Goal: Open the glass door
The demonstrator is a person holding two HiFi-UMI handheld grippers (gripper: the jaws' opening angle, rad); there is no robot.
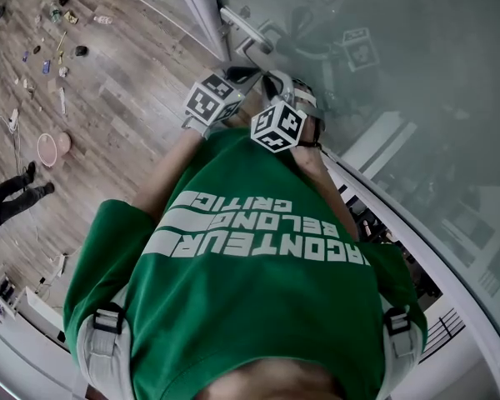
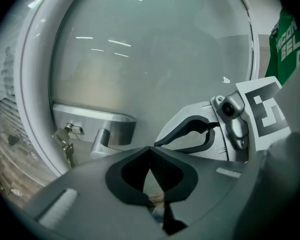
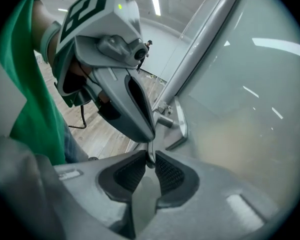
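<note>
The glass door [image 1: 417,65] fills the right of the head view, and its metal lever handle [image 1: 248,30] sits on the frame just beyond both grippers. My left gripper [image 1: 237,75] and right gripper [image 1: 277,83] are held close together in front of the handle. In the left gripper view the left gripper [image 2: 150,149] has its jaws shut on nothing; the handle [image 2: 110,129] lies ahead and to the left, apart from it. In the right gripper view the right gripper [image 3: 150,158] has its pads almost touching, right under the left gripper's finger [image 3: 135,109], and the handle plate [image 3: 179,126] is just beyond.
A bunch of keys [image 2: 66,140] hangs from the lock left of the handle. The door's white frame [image 3: 200,49] runs up diagonally. Wooden floor [image 1: 108,98] lies to the left, with small scattered objects [image 1: 54,23] and a person's feet [image 1: 21,186] far off.
</note>
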